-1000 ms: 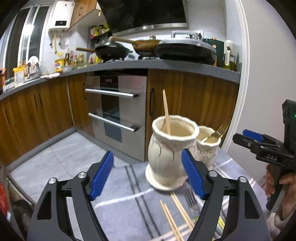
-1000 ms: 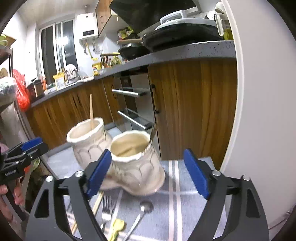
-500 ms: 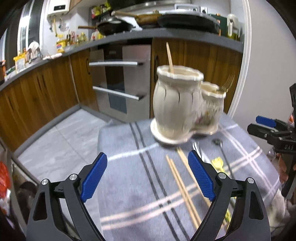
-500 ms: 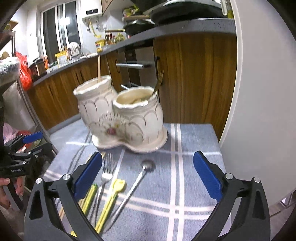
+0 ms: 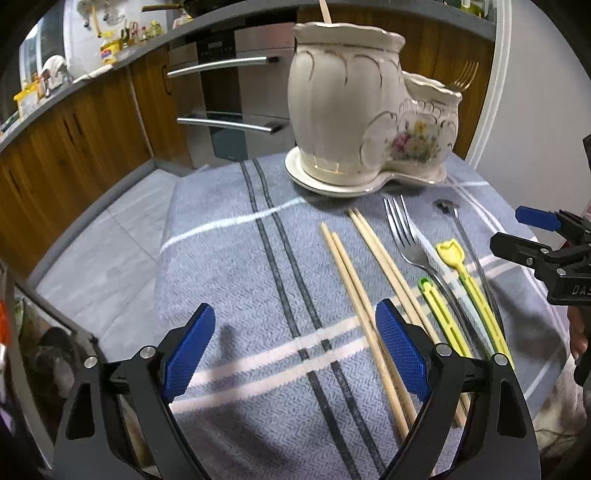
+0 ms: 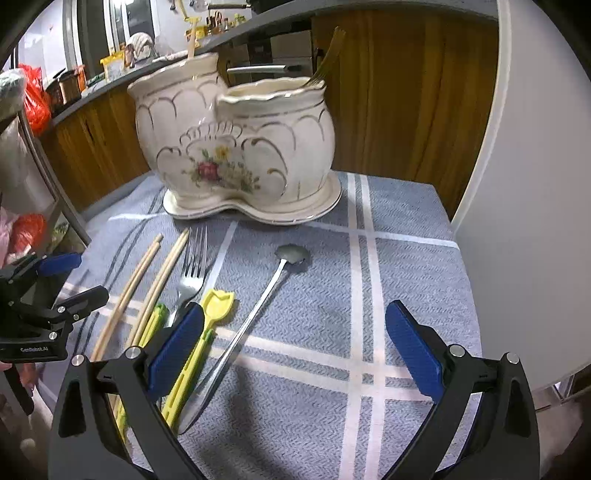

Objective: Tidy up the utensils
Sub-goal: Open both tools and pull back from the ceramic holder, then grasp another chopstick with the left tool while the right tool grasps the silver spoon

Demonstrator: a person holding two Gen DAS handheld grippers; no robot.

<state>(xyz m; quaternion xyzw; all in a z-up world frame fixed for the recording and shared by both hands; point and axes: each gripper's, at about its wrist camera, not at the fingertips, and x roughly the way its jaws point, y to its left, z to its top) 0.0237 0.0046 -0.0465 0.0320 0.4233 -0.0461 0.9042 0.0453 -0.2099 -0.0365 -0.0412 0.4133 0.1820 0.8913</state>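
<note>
Both grippers tilt steeply downward, side by side. The left gripper (image 5: 295, 350) has its blue pads (image 5: 188, 350) spread wide with nothing between them. The right gripper (image 6: 295, 350) is just as wide apart, pads (image 6: 413, 350) gripping nothing.

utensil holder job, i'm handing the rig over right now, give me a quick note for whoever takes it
Left claw: open, empty, above the cloth beside the chopsticks.
Right claw: open, empty, above the long spoon.
Holder: at the far end of the cloth. One chopstick stands in the taller pot, a gold fork in the shorter.
Done: those two only.
Left on the cloth: two chopstick pairs, silver fork, long spoon, yellow utensil, green-tipped utensil.
</note>
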